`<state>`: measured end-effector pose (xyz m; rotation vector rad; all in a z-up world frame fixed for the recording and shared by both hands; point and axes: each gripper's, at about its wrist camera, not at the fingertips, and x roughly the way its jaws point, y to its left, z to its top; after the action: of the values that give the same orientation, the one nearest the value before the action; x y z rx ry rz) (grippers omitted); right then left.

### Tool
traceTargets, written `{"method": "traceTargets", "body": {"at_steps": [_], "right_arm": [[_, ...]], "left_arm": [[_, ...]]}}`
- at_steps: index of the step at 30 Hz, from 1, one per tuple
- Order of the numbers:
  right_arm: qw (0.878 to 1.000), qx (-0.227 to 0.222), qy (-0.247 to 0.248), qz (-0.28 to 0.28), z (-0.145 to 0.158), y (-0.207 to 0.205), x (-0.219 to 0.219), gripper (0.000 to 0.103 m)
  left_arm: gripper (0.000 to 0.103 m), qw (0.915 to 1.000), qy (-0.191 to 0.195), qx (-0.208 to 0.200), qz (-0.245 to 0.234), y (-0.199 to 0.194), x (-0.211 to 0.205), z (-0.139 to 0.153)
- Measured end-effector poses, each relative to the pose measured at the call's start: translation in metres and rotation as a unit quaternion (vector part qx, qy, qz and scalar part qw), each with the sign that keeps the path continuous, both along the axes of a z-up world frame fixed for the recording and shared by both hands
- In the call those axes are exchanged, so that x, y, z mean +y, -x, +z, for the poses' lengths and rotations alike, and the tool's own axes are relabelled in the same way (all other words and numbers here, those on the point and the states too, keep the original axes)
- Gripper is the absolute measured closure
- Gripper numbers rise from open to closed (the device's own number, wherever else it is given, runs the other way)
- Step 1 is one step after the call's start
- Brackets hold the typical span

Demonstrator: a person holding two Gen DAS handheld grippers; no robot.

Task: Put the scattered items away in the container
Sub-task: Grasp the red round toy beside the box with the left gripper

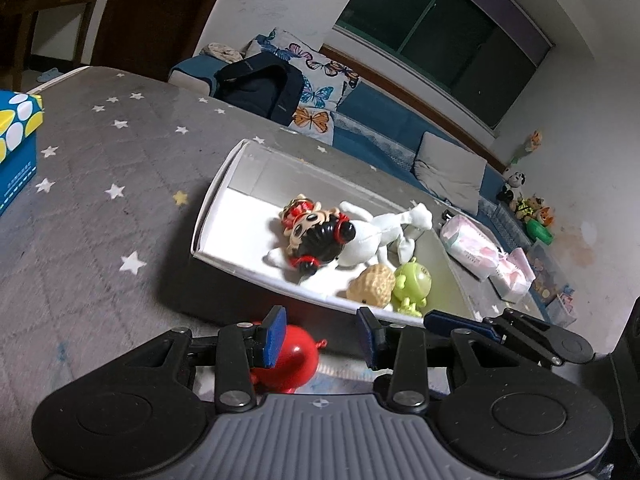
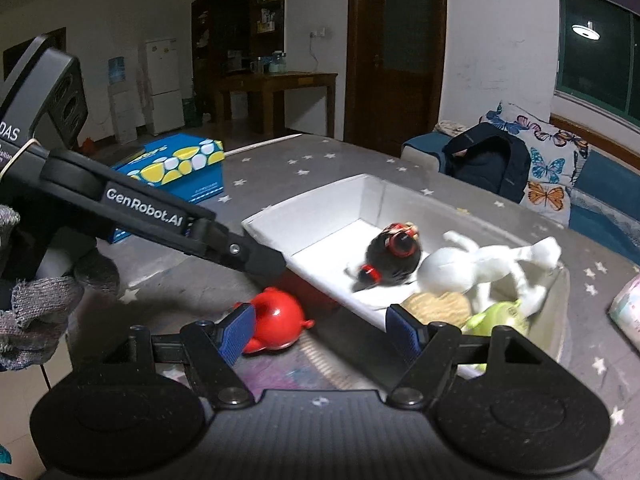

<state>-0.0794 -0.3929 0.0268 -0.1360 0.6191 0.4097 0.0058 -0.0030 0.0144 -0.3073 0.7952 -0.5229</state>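
A glossy red plastic round toy (image 1: 294, 360) with small stubby feet is seen lying on the grey star-patterned cloth of the desk (image 1: 120, 168), just outside the near wall of the shallow white cardboard box (image 1: 212, 208), which serves as the container. 4 items are already held inside that box: a black-haired big-eyed doll (image 1: 316, 236), a white plush figure (image 1: 380, 236), a tan knobbly lump (image 1: 372, 286) and a lime-green one-eyed figure (image 1: 414, 286). The left hand-held gripper (image 1: 322, 334) is spread wide and nothing is gripped; the red toy is partly framed between its blue pads, close against the left pad (image 1: 272, 336) and clear of the right. The right hand-held gripper (image 2: 322, 334) is likewise wide open and empty, with the red toy (image 2: 276, 320) lying toward its left pad (image 2: 236, 332) and slightly beyond. The left one is judged nearer and better placed. The toy's long axis appears to run roughly across the left jaws, its feet pointing right toward the box. A small leftward shift to centre the toy is judged necessary before closing.
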Motion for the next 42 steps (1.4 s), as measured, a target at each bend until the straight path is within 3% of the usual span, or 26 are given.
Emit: {"method": "traceTargets", "body": {"at_steps": [25, 33, 42], "right_arm": [[0.995, 0.072, -0.061, -0.039, -0.049, -0.021, 0.016, 0.034], [0.994, 0.08, -0.067, -0.033, -0.053, -0.029, 0.023, 0.035], [0.992, 0.088, -0.078, -0.035, -0.058, -0.037, 0.026, 0.041]], "left_arm": [[0.062, 0.9988, -0.037, 0.032, 0.005, -0.008, 0.002, -0.029], [0.062, 0.9991, -0.017, 0.039, 0.002, -0.014, 0.009, -0.032], [0.062, 0.9971, 0.038, 0.066, 0.004, -0.024, 0.024, -0.041]]}}
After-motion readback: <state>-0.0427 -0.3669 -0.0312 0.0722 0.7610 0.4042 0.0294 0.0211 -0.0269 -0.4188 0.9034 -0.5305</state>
